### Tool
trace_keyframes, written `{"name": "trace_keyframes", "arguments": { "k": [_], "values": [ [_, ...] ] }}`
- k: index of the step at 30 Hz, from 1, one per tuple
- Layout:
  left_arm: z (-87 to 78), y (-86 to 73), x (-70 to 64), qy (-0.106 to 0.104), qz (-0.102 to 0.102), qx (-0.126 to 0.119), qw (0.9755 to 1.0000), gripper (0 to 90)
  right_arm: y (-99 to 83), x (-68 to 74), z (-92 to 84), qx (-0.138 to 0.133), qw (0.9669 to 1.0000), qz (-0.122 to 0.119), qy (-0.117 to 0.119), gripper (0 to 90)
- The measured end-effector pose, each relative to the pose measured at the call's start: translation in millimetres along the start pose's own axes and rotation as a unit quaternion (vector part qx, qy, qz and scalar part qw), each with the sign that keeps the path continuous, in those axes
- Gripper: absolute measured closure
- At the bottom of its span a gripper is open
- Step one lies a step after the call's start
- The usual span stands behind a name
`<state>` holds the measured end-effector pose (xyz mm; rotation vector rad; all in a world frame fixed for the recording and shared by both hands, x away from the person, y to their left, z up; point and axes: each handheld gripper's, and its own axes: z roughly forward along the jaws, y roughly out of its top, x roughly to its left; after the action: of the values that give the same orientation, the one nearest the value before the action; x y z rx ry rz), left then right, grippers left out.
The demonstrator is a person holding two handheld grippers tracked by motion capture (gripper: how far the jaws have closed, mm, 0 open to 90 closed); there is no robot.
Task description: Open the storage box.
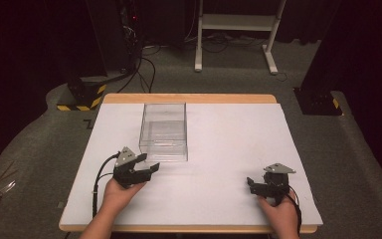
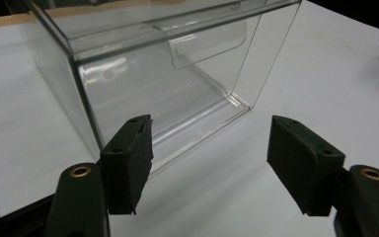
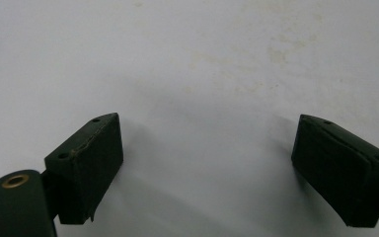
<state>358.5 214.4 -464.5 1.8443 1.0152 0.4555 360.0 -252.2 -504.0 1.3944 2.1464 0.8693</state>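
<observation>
Left tool [image 2: 209, 165] jaws apart, clear box [image 2: 177, 74] near

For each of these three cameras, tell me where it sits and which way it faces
High view: above the person's side, looking forward and down on the table; both forearms, left gripper and right gripper show.
Left gripper view: on the left gripper, looking along its open jaws at the clear box.
Right gripper view: on the right gripper, facing bare tabletop between open jaws.
Shared: high and left gripper views both show the clear box.
</observation>
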Motion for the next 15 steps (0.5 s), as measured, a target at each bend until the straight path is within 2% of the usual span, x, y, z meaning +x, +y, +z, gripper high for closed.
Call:
{"name": "trace_keyframes", "arguments": {
  "k": [6,15],
  "values": [
    [7.5,6.2,3.2,-0.009,-0.016,-0.012,0.9998,35.8,0.0,0.1,-0.1,0.000,1.0000,0.000,0.000,12.1],
    [15.8,13.7,5.2,-0.001,-0.013,-0.015,0.9998,36.5,0.0,0.1,-0.1,0.000,1.0000,0.000,0.000,12.2]
  ]
}}
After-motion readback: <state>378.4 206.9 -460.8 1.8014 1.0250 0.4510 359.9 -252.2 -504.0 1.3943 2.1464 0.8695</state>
